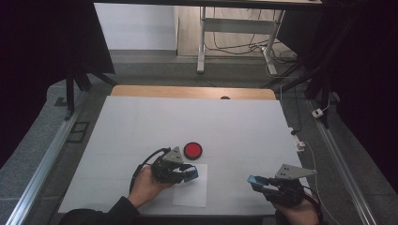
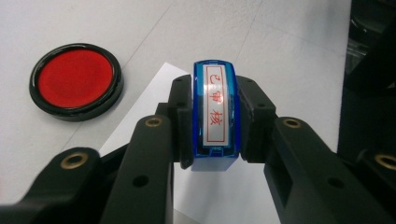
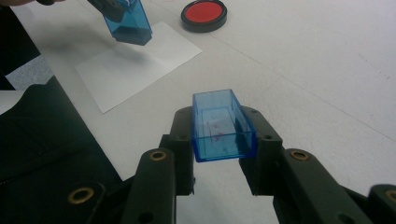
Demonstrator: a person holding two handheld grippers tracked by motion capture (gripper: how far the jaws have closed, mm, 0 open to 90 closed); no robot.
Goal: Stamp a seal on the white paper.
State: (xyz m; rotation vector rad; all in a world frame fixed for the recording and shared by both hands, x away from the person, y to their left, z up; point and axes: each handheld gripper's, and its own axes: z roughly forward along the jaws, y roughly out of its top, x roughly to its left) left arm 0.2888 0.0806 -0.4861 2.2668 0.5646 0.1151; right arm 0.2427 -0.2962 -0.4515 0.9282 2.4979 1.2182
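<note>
- Blue stamp (image 2: pixel 215 116): clenched between the jaws of the left gripper (image 1: pixel 190 172), labelled end toward that gripper's camera, stamping face pointing away and down; in the right gripper view it hangs over the sheet, and whether it touches cannot be told.
- White paper sheet (image 1: pixel 192 191): lies directly beyond and below the stamp's face. Judged step: pressing the stamp onto the sheet. For a clean mark, bring the face down square and flat, well inside the sheet's edges, press without sliding, then lift straight off.
- Red ink pad (image 2: pixel 75 80): open, just beyond the sheet's far corner, to the left of the left gripper's jaws in its own view; keep the stamp clear of it on the way down.
- Blue stamp cap (image 3: pixel 223 125): grasped in the right gripper (image 3: pixel 223 140), open side up, well apart from the sheet; best held still there.
- White table (image 1: pixel 244 126): bears sheet and pad.
</note>
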